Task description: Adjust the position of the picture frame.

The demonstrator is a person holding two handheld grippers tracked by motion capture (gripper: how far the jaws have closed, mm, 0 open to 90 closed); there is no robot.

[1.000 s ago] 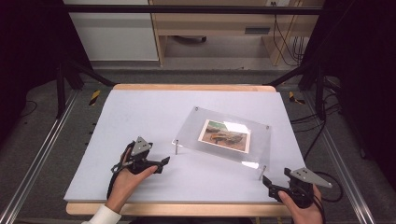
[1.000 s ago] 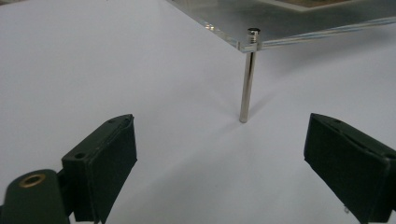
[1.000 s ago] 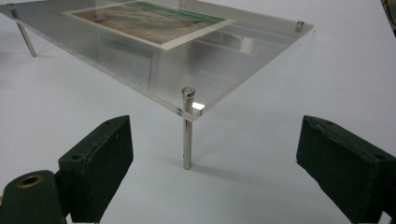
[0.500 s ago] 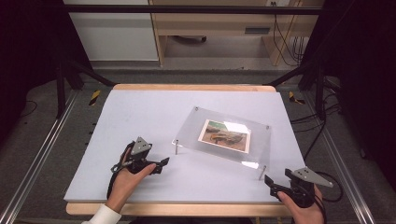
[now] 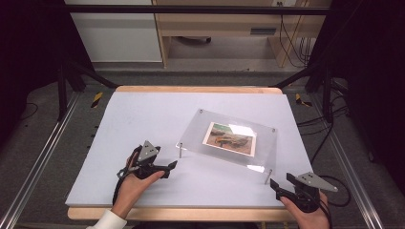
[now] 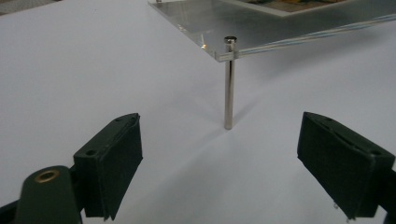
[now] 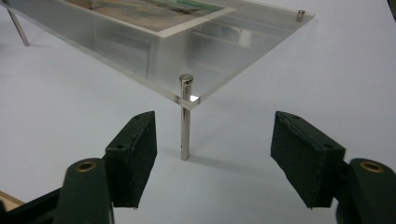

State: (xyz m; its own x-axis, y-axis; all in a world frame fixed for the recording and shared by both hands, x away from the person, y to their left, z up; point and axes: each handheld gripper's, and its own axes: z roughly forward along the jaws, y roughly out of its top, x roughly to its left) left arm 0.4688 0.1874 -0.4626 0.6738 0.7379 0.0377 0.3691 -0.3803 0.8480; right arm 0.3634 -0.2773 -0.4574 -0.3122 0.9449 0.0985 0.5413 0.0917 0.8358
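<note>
A clear acrylic plate [image 5: 196,131] with a picture [image 5: 230,138] inside stands on thin metal legs on the white table [image 5: 143,114]. My left gripper [image 5: 173,165] lies low at the plate's front-left corner. In the left gripper view it [image 6: 219,140] is open and its jaws have just been closing a little. The front-left leg [image 6: 228,93] stands just beyond its tips. My right gripper [image 5: 281,181] sits by the front-right corner. Its jaws [image 7: 215,140] have just been closing and stand apart, with the front-right leg [image 7: 185,121] in the gap, untouched by either pad.
The table's wooden front edge [image 5: 191,213] runs just below both hands. Metal rails [image 5: 43,157] flank the table. A wooden shelf unit [image 5: 219,24] stands behind it, and cables [image 5: 334,119] trail on the floor at the right.
Both hands keep their places beside the frame's front legs. The right gripper's jaws look slightly narrower than before.
</note>
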